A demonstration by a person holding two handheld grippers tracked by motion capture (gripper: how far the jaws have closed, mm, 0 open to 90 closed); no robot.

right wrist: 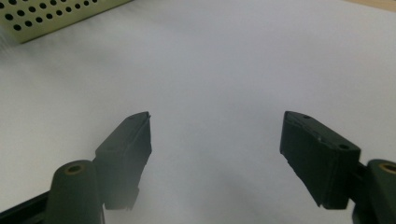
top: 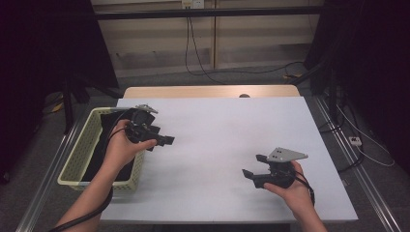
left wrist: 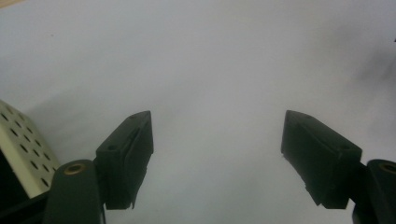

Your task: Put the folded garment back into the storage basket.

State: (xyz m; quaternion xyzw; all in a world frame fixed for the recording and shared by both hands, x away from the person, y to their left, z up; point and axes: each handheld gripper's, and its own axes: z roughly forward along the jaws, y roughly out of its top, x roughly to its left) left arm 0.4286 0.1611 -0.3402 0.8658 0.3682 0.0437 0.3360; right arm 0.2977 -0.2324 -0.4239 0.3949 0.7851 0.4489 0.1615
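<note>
The dark cloth [top: 109, 145] lies in the perforated basket [top: 77, 162] at the table's [top: 232, 135] left edge, just beside my left gripper [top: 167, 140]. Both it and my right gripper [top: 255, 166] stand spread, empty. Reaching in, I could snag the basket wall and drag it off the edge. The high view shows the cloth; my gripper views give bare table and basket wall.
</note>
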